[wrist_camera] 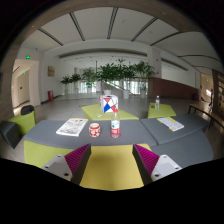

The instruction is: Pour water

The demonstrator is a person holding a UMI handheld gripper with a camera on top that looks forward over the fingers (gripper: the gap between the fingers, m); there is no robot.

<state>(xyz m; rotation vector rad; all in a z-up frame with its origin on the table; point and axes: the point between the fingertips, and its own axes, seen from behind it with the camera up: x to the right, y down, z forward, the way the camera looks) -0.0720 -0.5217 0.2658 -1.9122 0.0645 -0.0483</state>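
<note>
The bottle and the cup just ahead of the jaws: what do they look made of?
The bottle looks like clear plastic with a glossy finish: the table shows through its body, and it carries a red label band. The cup looks like printed paper or thin plastic, matte, with a red and white pattern; I cannot tell which. Both stand on the grey table, beyond the open gripper.

We cannot read the label on the bottle (pixel 115 127) or the print on the cup (pixel 95 129) beside it; both are too small. The 2 fingers (pixel 75 160) of the gripper (pixel 112 160) are cut off at their bases.
</note>
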